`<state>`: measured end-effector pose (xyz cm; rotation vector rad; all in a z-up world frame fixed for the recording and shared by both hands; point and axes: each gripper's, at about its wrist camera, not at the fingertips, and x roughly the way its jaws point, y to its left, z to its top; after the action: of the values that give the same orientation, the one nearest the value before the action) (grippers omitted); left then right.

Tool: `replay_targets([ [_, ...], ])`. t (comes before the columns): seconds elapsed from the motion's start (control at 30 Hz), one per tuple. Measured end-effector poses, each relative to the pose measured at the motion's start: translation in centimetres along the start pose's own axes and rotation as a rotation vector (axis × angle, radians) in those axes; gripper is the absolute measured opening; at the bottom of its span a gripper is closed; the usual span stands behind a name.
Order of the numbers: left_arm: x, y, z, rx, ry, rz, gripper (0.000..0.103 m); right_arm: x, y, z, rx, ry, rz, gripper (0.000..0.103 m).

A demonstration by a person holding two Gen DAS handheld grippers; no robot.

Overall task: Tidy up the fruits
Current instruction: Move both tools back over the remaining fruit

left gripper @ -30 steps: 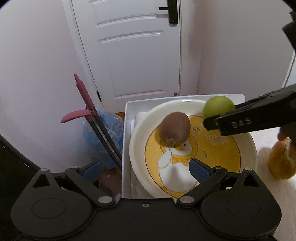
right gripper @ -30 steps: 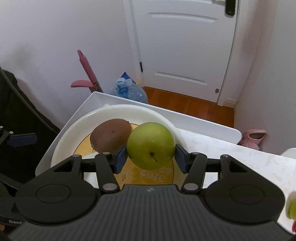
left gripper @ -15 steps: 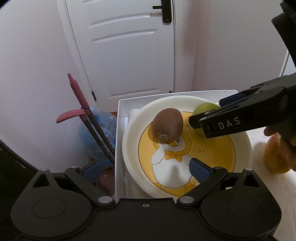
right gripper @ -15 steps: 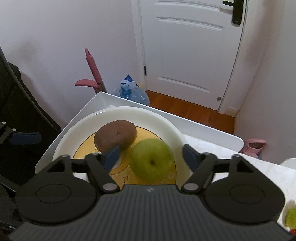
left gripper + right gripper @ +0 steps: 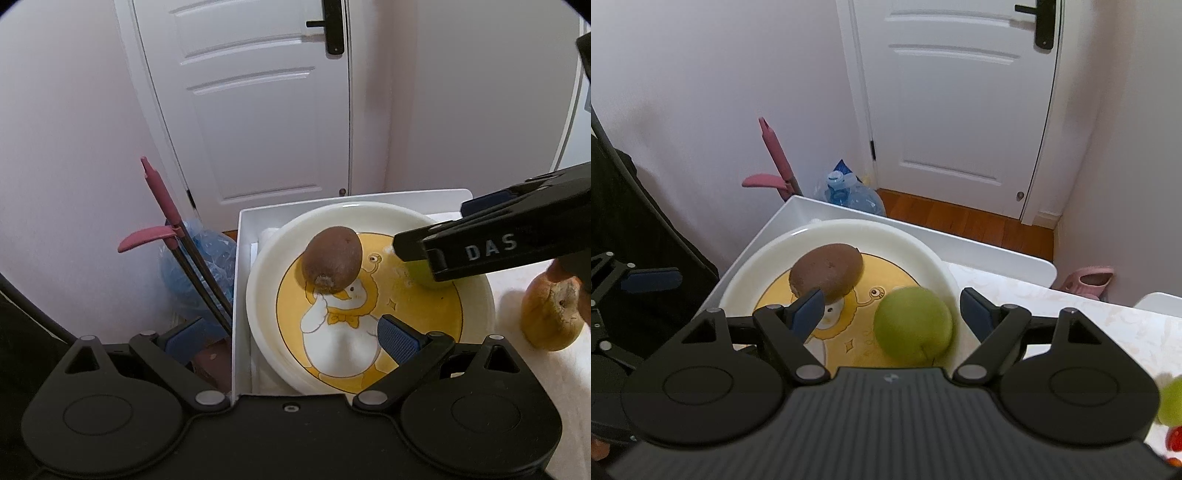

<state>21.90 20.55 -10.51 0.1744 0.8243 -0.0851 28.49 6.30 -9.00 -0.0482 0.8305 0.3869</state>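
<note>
The green apple lay on the plate, against the plate's right-hand rim, directly between the spread fingers of the right tongs and touching neither pad, so those tongs stood wide open and held nothing. Just to the apple's left, apart from it, the kiwi rested with its long axis running across the plate, toward the far left. The plate itself sat in a white tray at the table's edge. From the left wrist view, the left tongs hung open and empty over the plate's near edge, with the kiwi ahead of them. A yellowish pear stood on the table just right of the plate, and it lay nearer the right tongs; by my reckoning, any further fetching fell to that side, which would need to draw back clear of the apple first.
</note>
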Motion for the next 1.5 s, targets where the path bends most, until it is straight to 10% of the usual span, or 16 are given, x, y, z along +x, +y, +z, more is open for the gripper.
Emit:
replay_targets([
  [1.0, -12.5, -11.6, -0.9, -0.050, -0.155, 0.063, 0.101, -19.5, -11.0, -9.3, 0.072, -0.100, -0.099, 0.103],
  [1.5, -10.3, -20.7, -3.2, -0.060, -0.160, 0.103, 0.101, -20.9, -19.6, -16.6, 0.073, -0.086, -0.139, 0.103],
])
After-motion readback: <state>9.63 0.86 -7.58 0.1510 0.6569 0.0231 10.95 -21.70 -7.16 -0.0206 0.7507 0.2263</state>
